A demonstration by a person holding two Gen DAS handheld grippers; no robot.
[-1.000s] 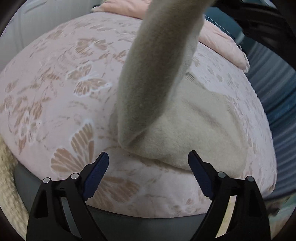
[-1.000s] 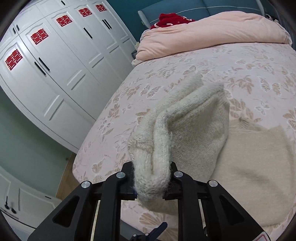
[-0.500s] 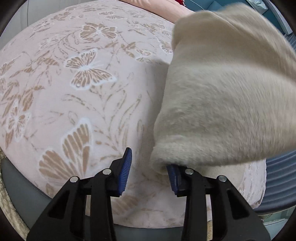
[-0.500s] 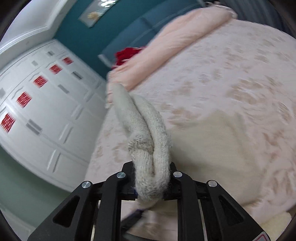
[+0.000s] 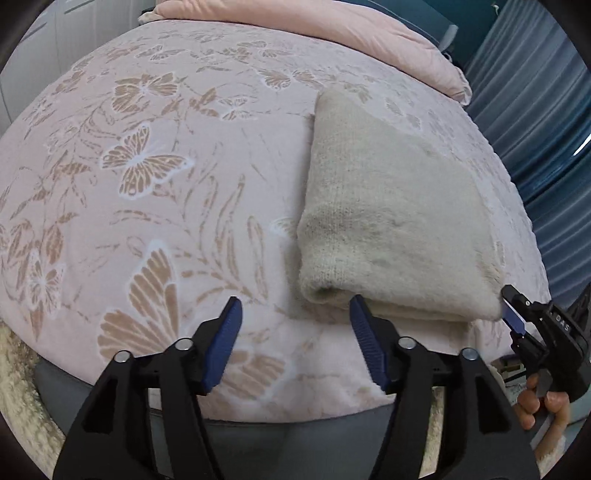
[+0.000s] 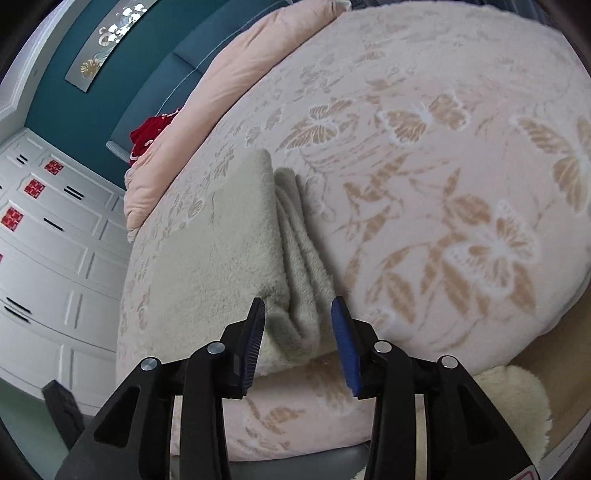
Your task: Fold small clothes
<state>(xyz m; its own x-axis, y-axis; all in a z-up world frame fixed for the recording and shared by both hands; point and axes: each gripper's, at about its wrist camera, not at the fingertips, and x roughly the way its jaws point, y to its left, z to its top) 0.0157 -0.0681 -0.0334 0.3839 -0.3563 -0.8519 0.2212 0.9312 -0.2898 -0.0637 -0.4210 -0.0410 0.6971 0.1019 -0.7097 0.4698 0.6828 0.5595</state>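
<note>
The cream, fuzzy knit garment (image 5: pixel 391 221) lies folded into a thick, soft-edged rectangle on the pink bedspread with tan butterfly and leaf patterns (image 5: pixel 155 177), near the foot edge of the bed and toward its right side. Its long axis runs away from the cameras toward the plain pink rolled duvet (image 5: pixel 332 29) at the head of the bed. The left gripper (image 5: pixel 295 328) hovers just in front of the garment's near-left corner, jaws spread wide and empty; only its right jaw sits close against the rounded folded edge, so the garment lies ahead and to the right of it. The right gripper (image 6: pixel 298 332) is nearer the work: its jaws stand moderately apart on either side of the stacked layers at the near-right corner, without visibly pinching them. From that view the layers show as several plush folds piled on one another, the top layer slightly overhanging. The fabric looks thick, pliable and likely to spring open if nudged. Judging by the tidy rectangle, the fold appears nearly or wholly done, and the next move probably turns on the right gripper backing straight off without dragging the layered edge.
</note>
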